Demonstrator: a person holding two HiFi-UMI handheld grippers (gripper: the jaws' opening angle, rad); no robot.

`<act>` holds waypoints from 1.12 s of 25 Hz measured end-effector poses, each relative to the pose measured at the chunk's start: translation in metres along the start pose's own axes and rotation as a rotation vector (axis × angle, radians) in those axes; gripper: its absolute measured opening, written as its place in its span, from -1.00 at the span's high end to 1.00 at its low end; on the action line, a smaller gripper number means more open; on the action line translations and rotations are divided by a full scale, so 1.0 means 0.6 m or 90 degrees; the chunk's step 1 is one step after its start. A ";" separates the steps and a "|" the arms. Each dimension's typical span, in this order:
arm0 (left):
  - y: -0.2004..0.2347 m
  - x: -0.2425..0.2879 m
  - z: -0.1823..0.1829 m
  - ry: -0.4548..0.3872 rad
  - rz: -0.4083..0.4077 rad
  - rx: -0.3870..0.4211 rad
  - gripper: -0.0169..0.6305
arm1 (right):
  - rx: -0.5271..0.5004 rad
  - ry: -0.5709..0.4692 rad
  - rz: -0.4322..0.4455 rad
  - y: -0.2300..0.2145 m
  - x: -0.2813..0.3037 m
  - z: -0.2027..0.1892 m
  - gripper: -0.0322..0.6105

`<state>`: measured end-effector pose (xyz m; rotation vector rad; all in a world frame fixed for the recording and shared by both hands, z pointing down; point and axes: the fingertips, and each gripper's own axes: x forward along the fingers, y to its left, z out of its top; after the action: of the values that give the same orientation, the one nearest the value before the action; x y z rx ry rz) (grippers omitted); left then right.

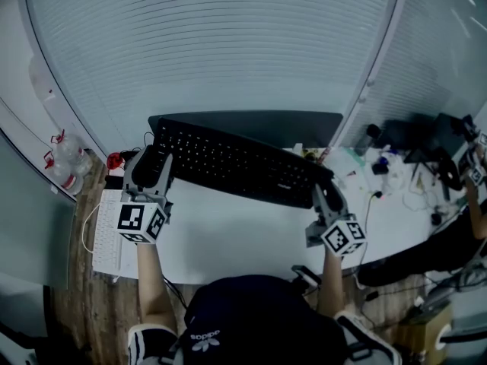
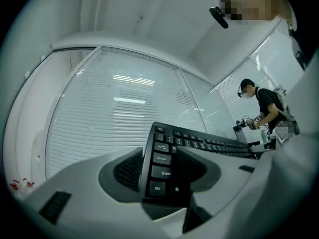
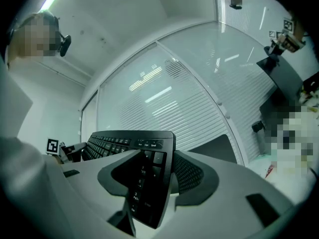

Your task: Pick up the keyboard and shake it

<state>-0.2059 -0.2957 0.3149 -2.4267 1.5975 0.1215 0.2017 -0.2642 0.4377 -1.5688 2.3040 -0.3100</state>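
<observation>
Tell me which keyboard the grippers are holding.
The black keyboard, clamped at its ends by the left gripper and right gripper; the white keyboard lies apart at the left.

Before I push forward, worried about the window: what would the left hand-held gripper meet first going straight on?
The keyboard, already clamped in the left hand-held gripper. Beyond it, probably the glass wall with blinds; depth is unclear.
</observation>
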 end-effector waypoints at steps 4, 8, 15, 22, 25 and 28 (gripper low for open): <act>-0.006 -0.015 -0.001 0.006 0.010 -0.003 0.33 | -0.018 0.028 0.004 -0.004 -0.002 -0.006 0.31; -0.005 -0.018 -0.006 0.015 0.031 -0.018 0.33 | -0.004 0.041 0.011 -0.003 0.010 -0.002 0.32; -0.004 -0.022 -0.009 0.020 0.040 -0.026 0.33 | -0.005 0.049 0.019 -0.007 0.014 -0.005 0.32; 0.001 -0.014 -0.012 0.007 0.039 -0.026 0.33 | -0.005 0.038 0.016 -0.019 0.024 -0.005 0.31; -0.001 -0.015 -0.019 -0.001 0.023 -0.033 0.33 | -0.024 0.021 0.016 -0.016 0.017 0.006 0.31; 0.003 -0.009 -0.030 0.006 0.021 -0.041 0.33 | -0.028 0.036 -0.011 -0.017 0.010 -0.003 0.31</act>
<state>-0.2108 -0.2959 0.3331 -2.4523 1.6639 0.1710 0.2076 -0.2733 0.4422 -1.6210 2.3564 -0.3132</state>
